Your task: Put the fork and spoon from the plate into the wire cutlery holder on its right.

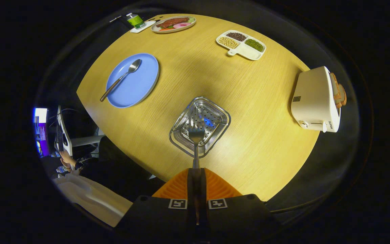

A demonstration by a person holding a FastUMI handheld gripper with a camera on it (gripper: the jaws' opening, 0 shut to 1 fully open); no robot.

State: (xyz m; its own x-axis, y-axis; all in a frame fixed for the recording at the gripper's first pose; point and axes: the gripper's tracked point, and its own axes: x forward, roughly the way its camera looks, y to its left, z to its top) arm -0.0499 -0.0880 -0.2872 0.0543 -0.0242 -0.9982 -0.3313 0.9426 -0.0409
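Note:
My gripper is shut on the handle of a metal fork, held high above the table. The fork's tines point away from me and hang over the open mouth of the wire cutlery holder, a square metal basket with a perforated bottom seen from above. A blue plate lies on the wooden table to the left of and beyond the holder. A metal spoon rests across the plate, bowl toward the far side, handle end over the near left rim.
A white toaster with bread in it stands at the table's right edge. A divided white dish of beans and a plate of food sit at the far side, with a green can beside it. A person's hand is below left.

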